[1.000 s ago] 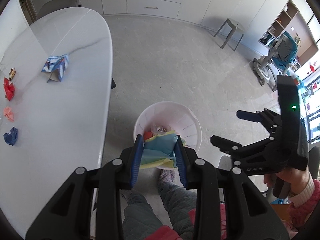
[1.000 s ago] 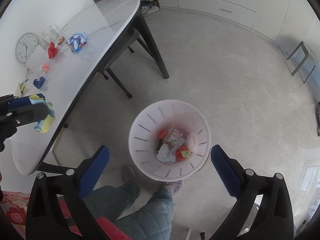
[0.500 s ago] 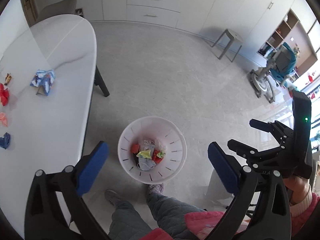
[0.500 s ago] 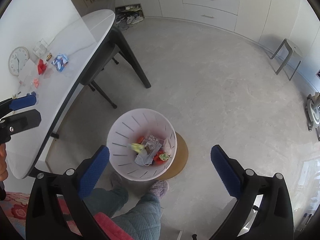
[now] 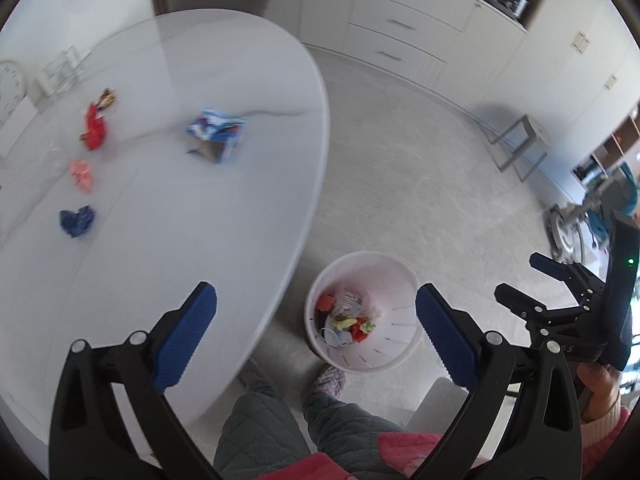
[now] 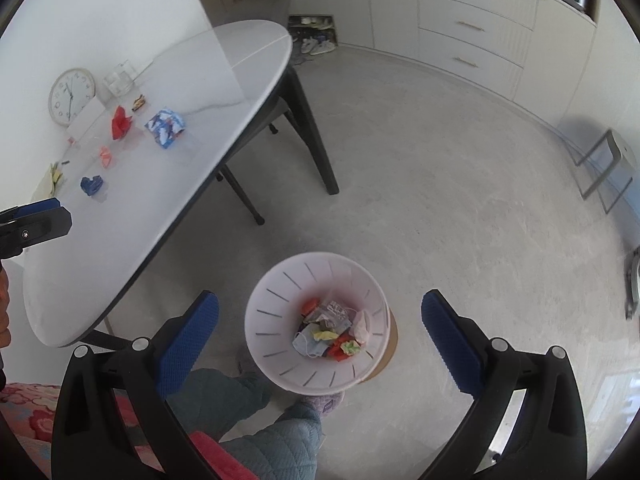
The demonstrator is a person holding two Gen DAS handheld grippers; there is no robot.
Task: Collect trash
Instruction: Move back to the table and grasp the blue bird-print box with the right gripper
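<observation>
A white slotted trash bin (image 5: pixel 396 280) (image 6: pixel 280 344) stands on the floor beside the white oval table (image 5: pixel 168 248) (image 6: pixel 120 232), holding several crumpled scraps. On the table lie a blue-and-white wrapper (image 5: pixel 216 136) (image 6: pixel 165 127), a red scrap (image 5: pixel 96 128) (image 6: pixel 120 122), a pink scrap (image 5: pixel 82 172) (image 6: pixel 105 155), a dark blue scrap (image 5: pixel 77 221) (image 6: pixel 92 185) and a small candy wrapper (image 5: pixel 107 98) (image 6: pixel 139 101). My left gripper (image 5: pixel 316 332) is open and empty over the table edge. My right gripper (image 6: pixel 320 332) is open and empty above the bin.
A wall clock (image 6: pixel 71 96), a glass jar (image 6: pixel 118 80) and a yellow scrap (image 6: pixel 54 176) sit at the table's far side. A metal stool (image 5: pixel 520 140) (image 6: pixel 604 168) stands by the cabinets. The person's legs and slippers (image 5: pixel 328 380) are next to the bin.
My left gripper opened and dropped the yellow-and-blue paper into the bin, then swung left over the table. The right gripper stayed open above the bin.
</observation>
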